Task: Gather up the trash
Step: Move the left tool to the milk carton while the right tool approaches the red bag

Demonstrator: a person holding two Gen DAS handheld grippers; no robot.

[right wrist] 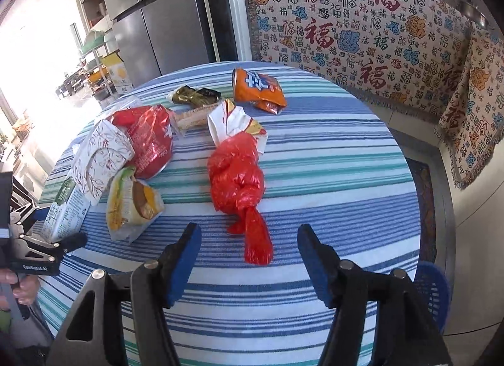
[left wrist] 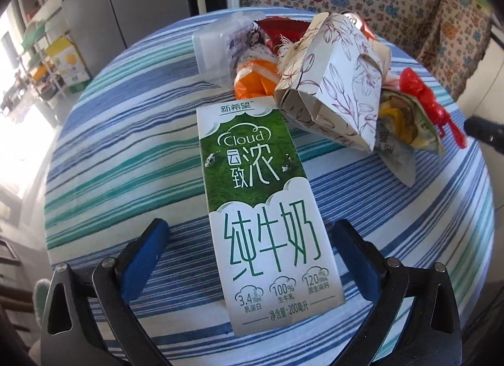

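1. Two grippers, both with jaws apart and nothing clamped. Left gripper (left wrist: 249, 249) straddles the near end of the milk carton (left wrist: 264, 205); clear gaps show between the blue pads and the carton sides, so no grip yet.
2. Right gripper (right wrist: 249, 259) hangs over the striped tablecloth (right wrist: 330, 177), pads wide, with the tail of the knotted red plastic bag (right wrist: 236, 174) lying just ahead of them and not between them.
3. Carton lies flat, label up, far end close to the floral paper box (left wrist: 330, 82). Beyond that: an orange wrapper (left wrist: 255, 79) and a clear plastic tub (left wrist: 211, 51).
4. Right view, far side of the table: red snack bag (right wrist: 151, 142), yellow wrapper (right wrist: 135, 205), white wrapper (right wrist: 236, 120) touching the red bag's far end, gold wrapper (right wrist: 195, 95), orange snack bag (right wrist: 258, 88).
5. Step, as I read it: approach for pickup, two items at once. No bin visible in either view.
6. Next: left closes across the carton's narrow width. Right must go forward and down to take the bag's tail or knot; thin film, so it may slip.
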